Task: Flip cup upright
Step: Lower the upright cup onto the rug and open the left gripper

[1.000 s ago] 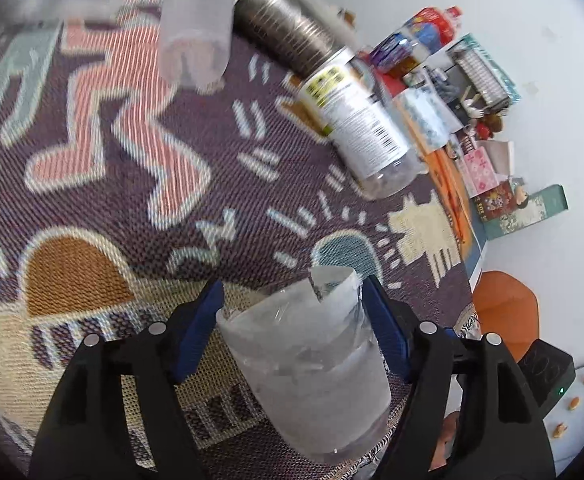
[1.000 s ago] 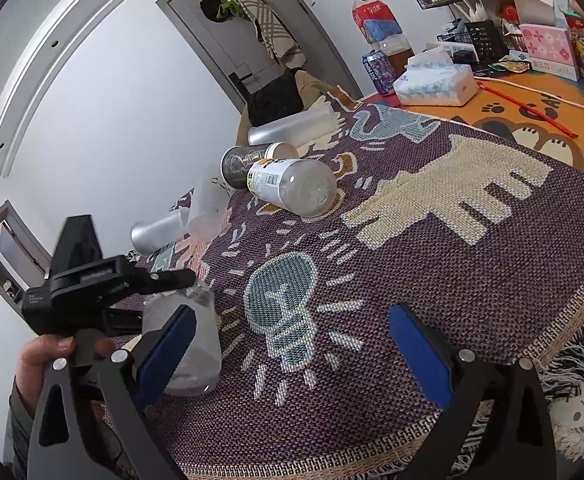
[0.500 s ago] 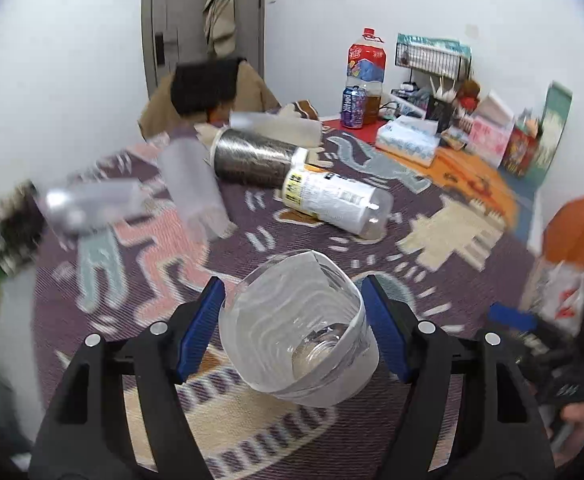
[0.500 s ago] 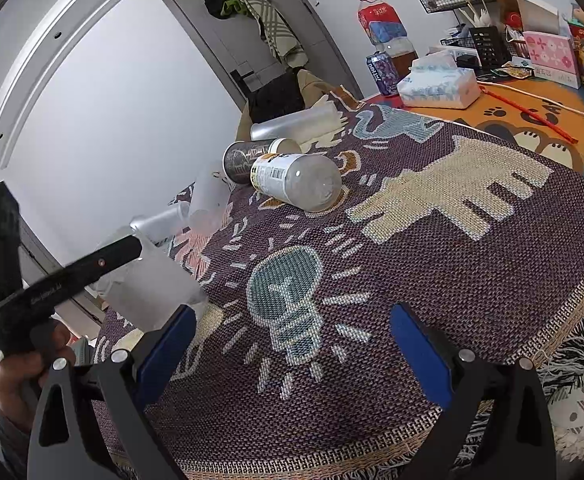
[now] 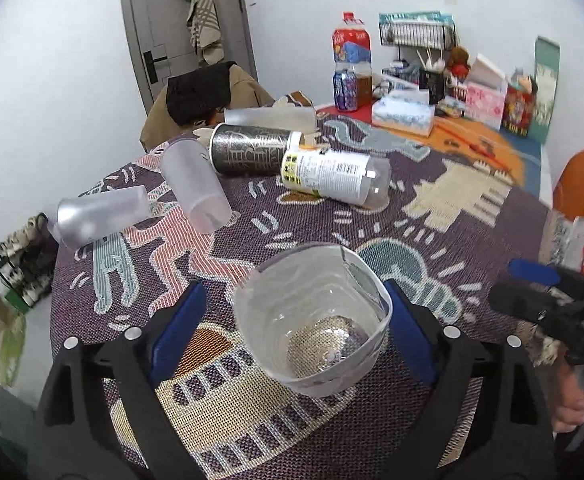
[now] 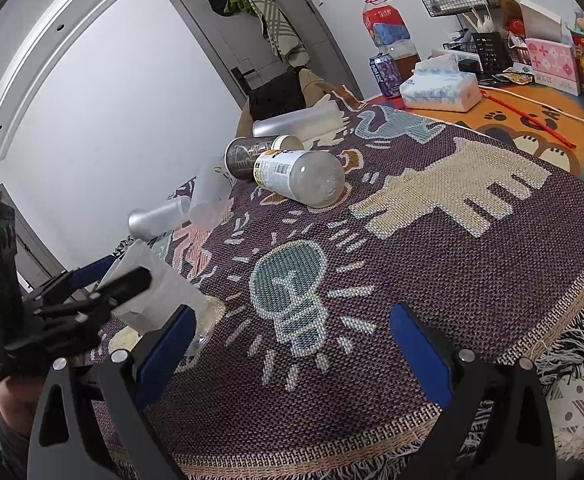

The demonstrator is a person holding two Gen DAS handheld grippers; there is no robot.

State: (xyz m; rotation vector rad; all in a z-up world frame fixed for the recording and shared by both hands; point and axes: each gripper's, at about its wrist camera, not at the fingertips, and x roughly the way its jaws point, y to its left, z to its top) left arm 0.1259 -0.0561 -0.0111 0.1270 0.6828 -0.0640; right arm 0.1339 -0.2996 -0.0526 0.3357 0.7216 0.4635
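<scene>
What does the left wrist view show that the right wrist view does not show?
Only the left wrist view looks into the open mouth of the clear plastic cup held between the left tool's blue pads, with the woven cloth visible through its base; it also shows shoes on the floor. Only the right wrist view shows the cup from the side, tilted, and the open, empty right tool above the light-bulb pattern. Both share the labelled clear bottle lying on its side and the dark patterned can.
</scene>
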